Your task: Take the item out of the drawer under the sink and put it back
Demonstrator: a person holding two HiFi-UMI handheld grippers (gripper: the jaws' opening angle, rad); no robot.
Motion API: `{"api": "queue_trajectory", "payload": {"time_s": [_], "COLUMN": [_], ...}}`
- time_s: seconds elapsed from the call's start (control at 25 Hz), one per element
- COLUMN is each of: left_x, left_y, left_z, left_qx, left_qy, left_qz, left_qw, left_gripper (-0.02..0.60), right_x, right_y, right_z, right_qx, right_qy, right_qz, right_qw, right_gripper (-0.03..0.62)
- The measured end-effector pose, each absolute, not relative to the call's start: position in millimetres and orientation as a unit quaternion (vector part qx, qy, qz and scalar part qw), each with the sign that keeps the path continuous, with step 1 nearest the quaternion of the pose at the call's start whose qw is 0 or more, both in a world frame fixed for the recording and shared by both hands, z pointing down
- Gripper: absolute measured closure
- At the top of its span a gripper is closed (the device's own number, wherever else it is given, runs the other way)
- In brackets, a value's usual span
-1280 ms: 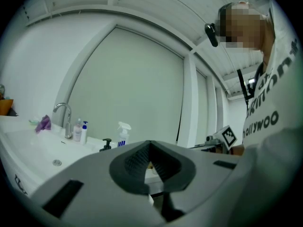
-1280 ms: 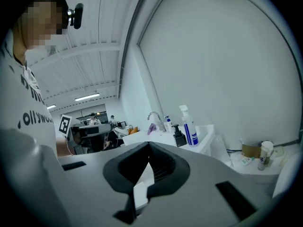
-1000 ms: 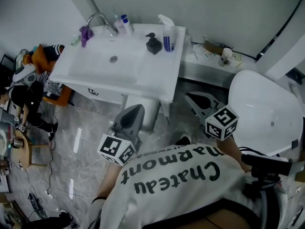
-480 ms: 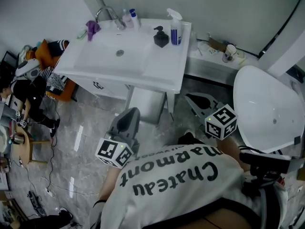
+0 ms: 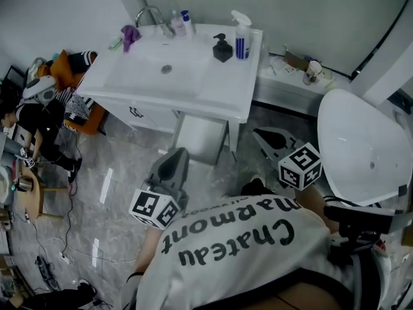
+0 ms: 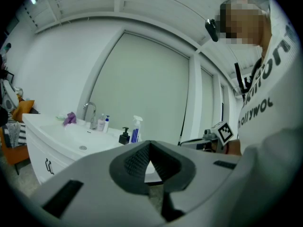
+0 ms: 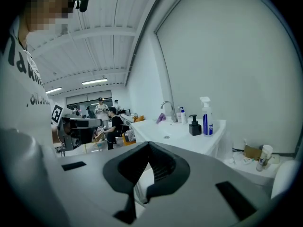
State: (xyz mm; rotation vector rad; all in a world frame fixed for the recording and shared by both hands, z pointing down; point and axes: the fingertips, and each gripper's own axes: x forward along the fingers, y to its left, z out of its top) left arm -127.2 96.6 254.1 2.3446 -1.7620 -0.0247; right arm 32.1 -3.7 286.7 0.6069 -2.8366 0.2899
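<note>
The white sink vanity (image 5: 219, 102) stands ahead of me, and its drawer front (image 5: 139, 113) with a dark handle is closed. The item inside is hidden. My left gripper (image 5: 175, 152) hovers over the marble floor short of the vanity, shut with nothing in it; its pads meet in the left gripper view (image 6: 150, 144). My right gripper (image 5: 259, 134) hangs to the right of the vanity's leg, also shut and empty (image 7: 149, 144). Neither touches the vanity. The drawer handle (image 6: 48, 164) shows low at the left in the left gripper view.
On the sink top stand a faucet (image 5: 151, 15), a purple cloth (image 5: 131, 36), a black soap dispenser (image 5: 222, 49) and a spray bottle (image 5: 241, 37). A ledge with a paper cup (image 5: 313, 72) is to the right, before a white tub (image 5: 364, 150). People sit at the far left (image 5: 32, 118).
The vanity now sits higher and further right in the head view, with more of its front showing. Both grippers stay shut and hold nearly the same place in the picture.
</note>
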Motion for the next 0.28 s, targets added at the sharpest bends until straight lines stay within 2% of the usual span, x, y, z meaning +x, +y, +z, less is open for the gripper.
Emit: {"api": "queue_trajectory", "payload": {"time_s": [0.28], "left_x": [-123], "left_y": [106], "left_z": [251], "left_qx": [0.798], "left_qy": [-0.595], "left_qz": [-0.011], "left_qw": [0.097], "left_gripper": [0.572], "right_x": [35], "right_y": [10], "right_z": [287], "right_qx": [0.201], "right_qy": [-0.968], "right_qz": [0.094], "right_qw": [0.119], "right_gripper": [0.583]}}
